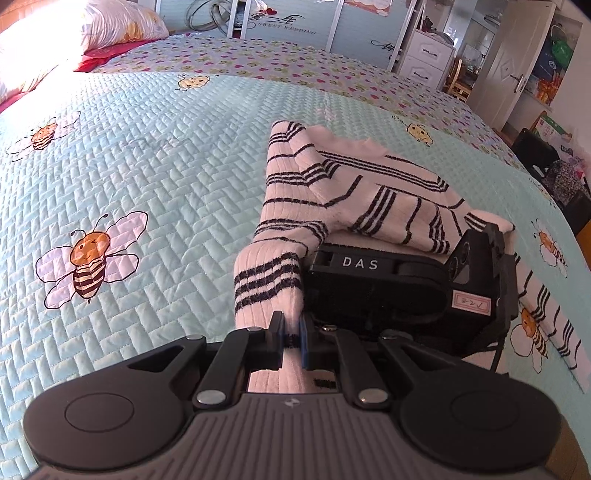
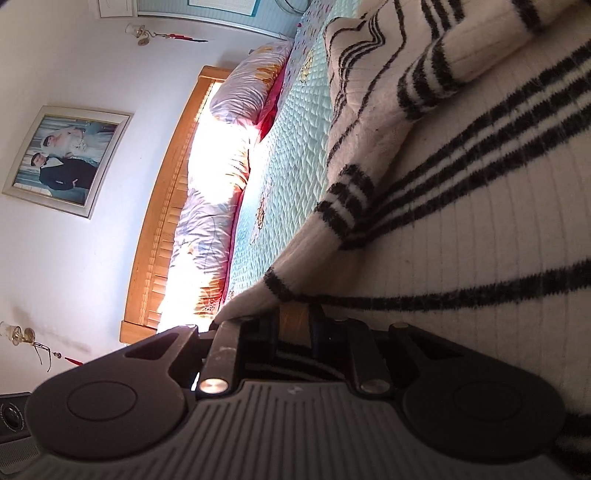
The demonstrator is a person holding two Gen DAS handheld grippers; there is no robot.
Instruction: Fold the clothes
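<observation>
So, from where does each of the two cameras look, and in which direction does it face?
Left wrist: sits on the left hand-held gripper, looks down along the bed at the striped sweater; its fingers pinch a sleeve, and the right hand-held gripper shows.
Right wrist: sits on the right hand-held gripper, rolled sideways, low against the sweater, facing the headboard; only its own fingers show.
Shared: sweater, bed, pillows.

One white knitted sweater with black stripes (image 1: pixel 369 192) lies on one pale-blue quilted bedspread with bee prints (image 1: pixel 147 166). Two black two-finger grippers show, the left gripper (image 1: pixel 291 336) and the right gripper (image 1: pixel 476 258). One framed photograph (image 2: pixel 66 158) hangs on the wall.
</observation>
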